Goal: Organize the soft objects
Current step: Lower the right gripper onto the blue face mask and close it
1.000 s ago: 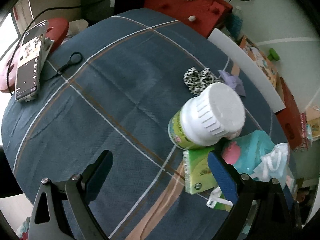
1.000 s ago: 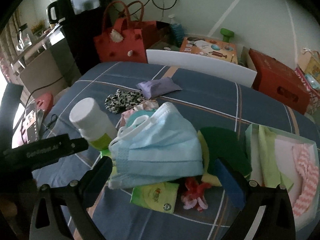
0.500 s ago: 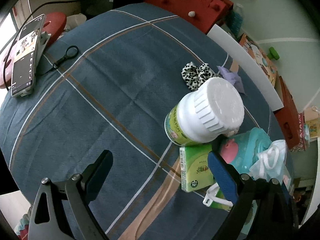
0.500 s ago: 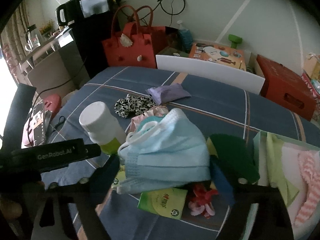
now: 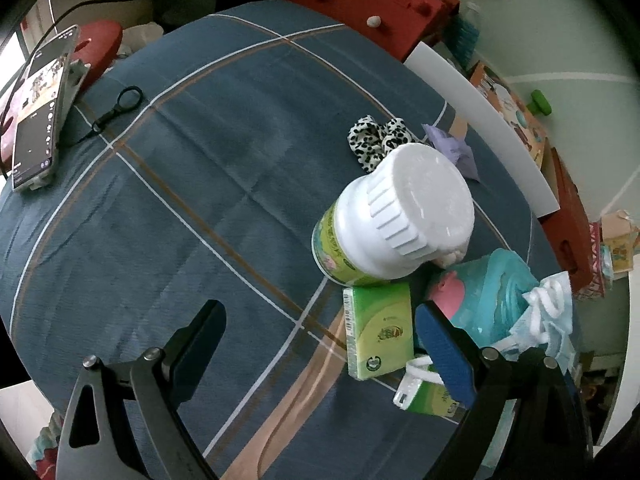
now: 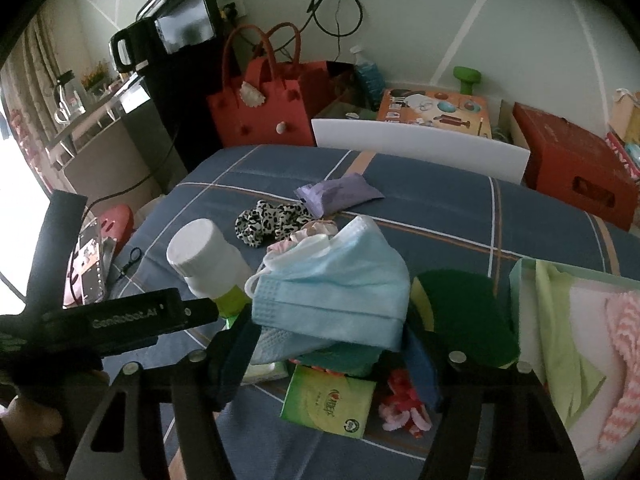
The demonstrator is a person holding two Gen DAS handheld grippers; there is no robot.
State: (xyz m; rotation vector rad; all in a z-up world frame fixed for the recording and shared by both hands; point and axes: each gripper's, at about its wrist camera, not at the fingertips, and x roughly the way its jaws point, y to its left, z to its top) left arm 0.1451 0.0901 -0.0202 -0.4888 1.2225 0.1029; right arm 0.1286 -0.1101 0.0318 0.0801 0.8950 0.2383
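Note:
My right gripper (image 6: 332,352) has its fingers closed in around a light blue face mask (image 6: 336,280), which sits lifted above a pile of soft things on the blue plaid cloth (image 6: 440,208). A leopard scrunchie (image 6: 268,218), a purple pouch (image 6: 340,194), a green sponge (image 6: 464,312), a red-pink scrunchie (image 6: 400,404) and a green tissue pack (image 6: 328,400) lie around it. My left gripper (image 5: 320,328) is open and empty over the cloth, beside the white-capped bottle (image 5: 392,216) and a tissue pack (image 5: 378,328). The mask also shows in the left wrist view (image 5: 548,312).
A pale bin (image 6: 520,280) at the right holds a green cloth (image 6: 560,328) and pink-striped fabric (image 6: 624,352). A phone (image 5: 38,108) and a black cord (image 5: 116,110) lie at the cloth's left edge. A white board (image 6: 420,140), red bag (image 6: 260,108) and red box (image 6: 576,168) stand behind.
My right gripper has narrowed around the face mask and raised it a little. My left gripper has shifted slightly over the cloth and stays open.

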